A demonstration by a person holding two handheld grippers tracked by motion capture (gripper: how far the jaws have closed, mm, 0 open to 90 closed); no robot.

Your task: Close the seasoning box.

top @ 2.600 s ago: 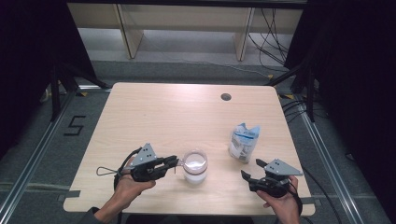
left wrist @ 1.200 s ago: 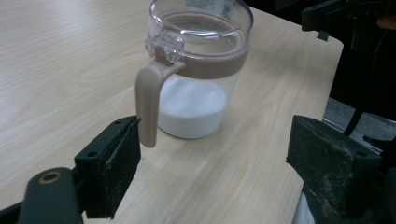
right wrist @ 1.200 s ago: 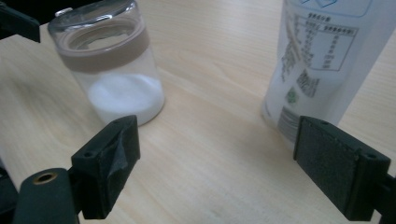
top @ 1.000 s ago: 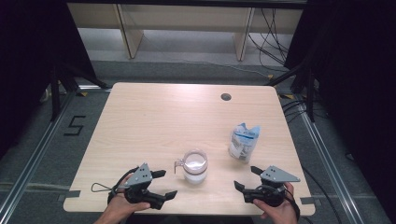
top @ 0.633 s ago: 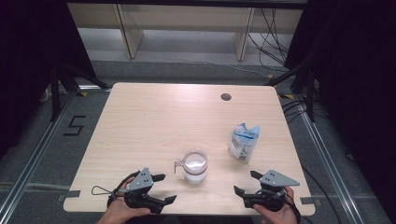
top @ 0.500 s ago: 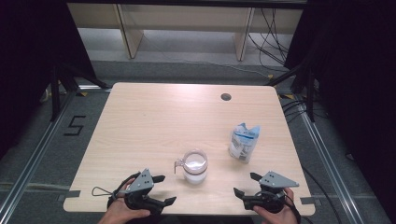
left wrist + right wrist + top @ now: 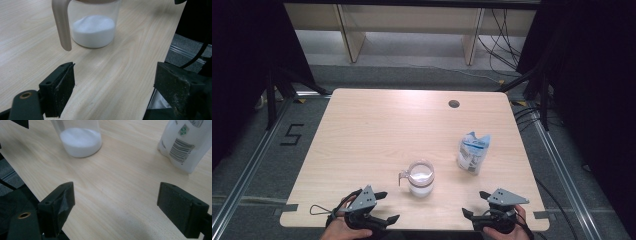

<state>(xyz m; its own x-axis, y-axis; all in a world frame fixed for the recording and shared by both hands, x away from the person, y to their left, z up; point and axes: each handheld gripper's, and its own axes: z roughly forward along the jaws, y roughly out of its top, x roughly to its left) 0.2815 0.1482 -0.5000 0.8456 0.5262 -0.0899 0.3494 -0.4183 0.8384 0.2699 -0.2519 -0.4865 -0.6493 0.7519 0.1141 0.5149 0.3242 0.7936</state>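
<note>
A clear measuring cup (image 7: 421, 177) with a handle on its left holds white powder and stands near the front middle of the table. A white and blue bag (image 7: 473, 152) stands upright to its right. My left gripper (image 7: 388, 206) rests at the front edge, left of and nearer than the cup, open with nothing between its jaws. My right gripper (image 7: 474, 203) is at the front edge below the bag, also open and holding nothing. In the left gripper view the cup (image 7: 92, 27) is ahead of the gripper (image 7: 117, 92). In the right gripper view the cup (image 7: 80, 141) and bag (image 7: 186, 142) lie beyond the gripper (image 7: 120, 207).
The wooden table (image 7: 377, 130) has a round cable hole (image 7: 454, 104) at the back right. Its front edge lies right under both hands. Metal floor rails (image 7: 247, 170) run along both sides, and cables (image 7: 499, 30) lie behind the table.
The left gripper has pulled away from the cup's handle to the front edge. Both grippers have slid a little nearer to the person. Cup and bag have stayed put.
</note>
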